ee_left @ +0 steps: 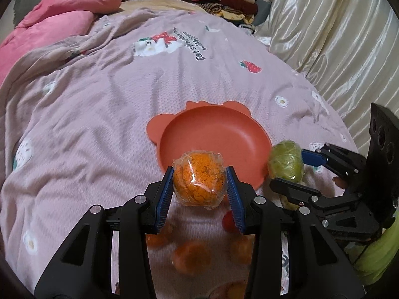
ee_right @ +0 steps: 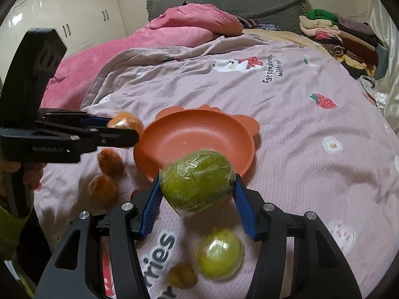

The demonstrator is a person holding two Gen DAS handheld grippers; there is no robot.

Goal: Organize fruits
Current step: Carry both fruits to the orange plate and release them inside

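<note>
Gripping wrapped orange (ee_left: 198,180) — left gripper (ee_left: 199,186).

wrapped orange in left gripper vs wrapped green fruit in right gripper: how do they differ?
Colour: the orange is orange with a speckled skin; the green fruit is yellow-green. Size: the green fruit spreads its jaws wider than the orange does. Holder: left gripper grips the orange, right gripper the green fruit. Shared: both are film-wrapped, clamped between blue pads, held near the bowl.

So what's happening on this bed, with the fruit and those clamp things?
A person is sorting wrapped fruit with two hand-held grippers. The left gripper holds an orange fruit; the right gripper holds a green fruit. Both are near the empty orange bowl on the blanket. More fruit lies loose nearby.
</note>
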